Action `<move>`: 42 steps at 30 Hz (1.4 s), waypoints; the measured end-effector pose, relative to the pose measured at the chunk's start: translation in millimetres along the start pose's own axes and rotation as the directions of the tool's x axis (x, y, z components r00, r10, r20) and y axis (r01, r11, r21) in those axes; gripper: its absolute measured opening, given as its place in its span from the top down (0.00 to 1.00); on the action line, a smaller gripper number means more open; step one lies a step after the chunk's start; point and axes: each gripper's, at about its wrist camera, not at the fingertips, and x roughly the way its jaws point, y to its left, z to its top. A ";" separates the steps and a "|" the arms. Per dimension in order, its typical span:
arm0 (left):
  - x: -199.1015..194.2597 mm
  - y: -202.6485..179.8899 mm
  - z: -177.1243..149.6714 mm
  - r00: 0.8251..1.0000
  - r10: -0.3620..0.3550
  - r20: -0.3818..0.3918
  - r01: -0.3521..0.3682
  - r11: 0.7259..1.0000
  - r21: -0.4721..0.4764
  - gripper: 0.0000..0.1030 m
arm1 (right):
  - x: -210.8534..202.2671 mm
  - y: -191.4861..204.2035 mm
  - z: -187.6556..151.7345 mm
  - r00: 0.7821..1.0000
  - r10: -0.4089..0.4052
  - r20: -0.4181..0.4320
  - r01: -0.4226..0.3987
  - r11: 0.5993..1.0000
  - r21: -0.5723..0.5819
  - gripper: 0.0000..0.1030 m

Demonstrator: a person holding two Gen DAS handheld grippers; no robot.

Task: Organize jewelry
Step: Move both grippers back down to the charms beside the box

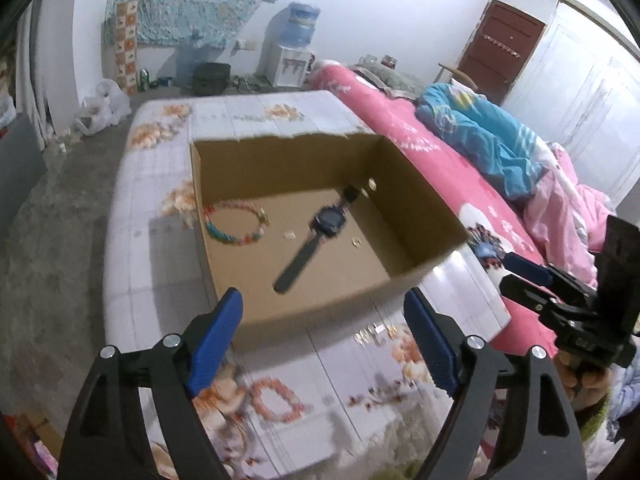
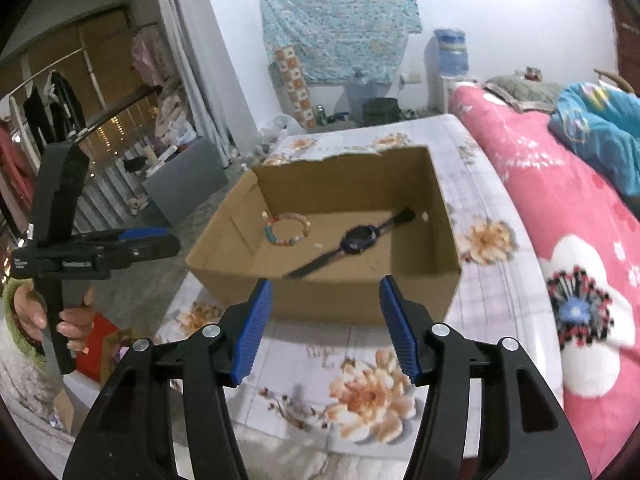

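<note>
1. The flowered table (image 1: pixel 152 312) carries the open cardboard box (image 1: pixel 424 216).
2. Left gripper (image 1: pixel 326 344) and right gripper (image 2: pixel 326 330) hang before it, both gaping, holding nothing.
3. The watch (image 1: pixel 326 222) lies inside the box.
4. The beaded bracelet (image 1: pixel 234 222) lies beside it; another pink bracelet (image 1: pixel 276 400) sits on the table.

White walls, grey concrete floor (image 1: pixel 60 208) — pink floral bed (image 2: pixel 560 208), brown door (image 1: pixel 500 48), water dispenser (image 1: pixel 296 48).

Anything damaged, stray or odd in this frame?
Yes. The cardboard box has a ragged, torn far rim. A pink bead bracelet and small gold pieces lie outside it on the floral cloth, unlike the watch inside.
</note>
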 end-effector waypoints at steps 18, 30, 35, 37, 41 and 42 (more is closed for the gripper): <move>28.5 -16.3 -77.9 0.996 0.005 0.090 -0.006 1.000 0.019 0.05 | -7.0 -21.5 -57.2 0.975 -0.213 0.063 0.206 0.973 0.105 0.32; 74.3 -34.8 -96.3 0.996 -0.052 0.079 0.044 0.995 0.095 0.05 | 5.9 -28.2 -76.4 0.943 -0.320 0.093 0.308 0.944 0.120 0.08; 92.0 -47.8 -102.0 0.997 -0.051 0.066 0.039 0.985 0.170 0.05 | 18.2 -17.9 -78.3 0.914 -0.390 0.109 0.394 0.919 -0.009 0.08; 98.6 -53.8 -102.7 0.997 -0.018 0.070 0.003 0.977 0.215 0.05 | 22.2 -11.2 -80.3 0.901 -0.418 0.120 0.427 0.902 -0.063 0.08; 112.4 -63.7 -103.4 0.995 0.057 0.088 -0.082 0.946 0.313 0.05 | 28.2 -2.8 -83.1 0.906 -0.396 0.150 0.414 0.902 -0.120 0.08; 114.0 -64.4 -103.2 0.993 0.069 0.093 -0.096 0.941 0.326 0.06 | 29.8 -2.5 -83.2 0.918 -0.368 0.148 0.386 0.915 -0.120 0.08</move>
